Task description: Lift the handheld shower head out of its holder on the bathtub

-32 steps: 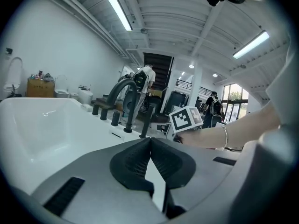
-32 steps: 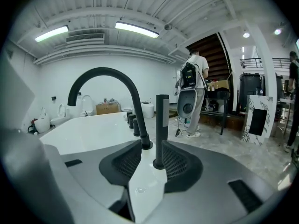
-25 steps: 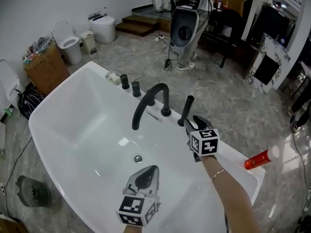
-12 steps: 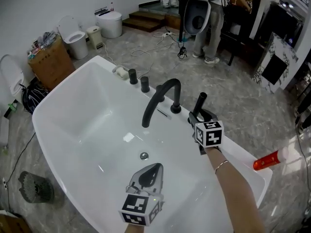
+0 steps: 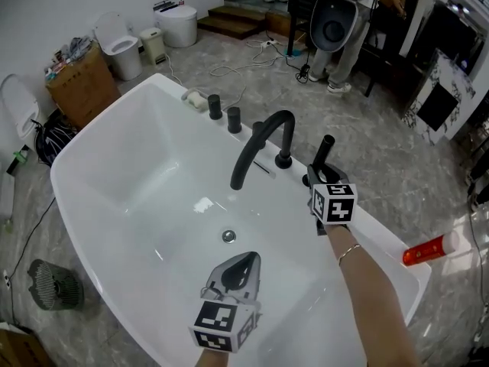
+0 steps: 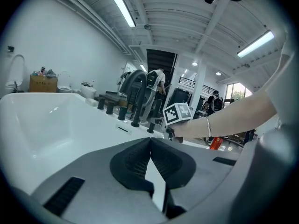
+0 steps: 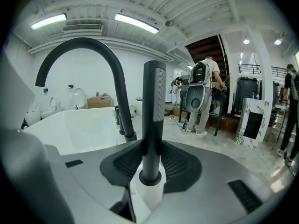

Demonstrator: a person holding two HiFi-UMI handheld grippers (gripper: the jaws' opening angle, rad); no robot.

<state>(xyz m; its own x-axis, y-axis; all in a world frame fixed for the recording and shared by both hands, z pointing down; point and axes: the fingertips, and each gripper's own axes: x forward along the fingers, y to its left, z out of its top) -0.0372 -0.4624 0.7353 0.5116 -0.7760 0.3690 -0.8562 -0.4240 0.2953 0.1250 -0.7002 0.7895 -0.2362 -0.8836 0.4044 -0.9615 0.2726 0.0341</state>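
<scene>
A: What is the left tool [image 5: 248,260] doing, nearest us?
B: It is hanging over the inside of the white bathtub [image 5: 130,197]; its jaws are pressing together at the tips with nothing between them; the drain [image 5: 228,236] is lying just beyond it on the tub floor.
A: And the right tool [image 5: 315,177]?
B: It is reaching to the tub's far rim at the right; its jaws are closing on the handheld shower head [image 5: 326,150]; in the right gripper view both pads [image 7: 126,164] are touching the black wand's lower stem.
A: So where is the wand sitting?
B: It is standing upright in its holder [image 7: 151,178] on the rim, its foot sitting in the dark ring; it is not lifted out yet.
A: What is standing past it?
B: The black arched faucet [image 5: 263,132] is curving over the basin just left of the wand; two black knobs [image 5: 215,105] are standing farther along the same rim.
A: Anything beyond the tub?
B: A red bottle [image 5: 432,248] is lying near the tub's right end; a cardboard box [image 5: 80,90] and a toilet [image 5: 122,48] are sitting by the far-left wall; a person [image 5: 350,60] is standing on the grey floor at the back.
</scene>
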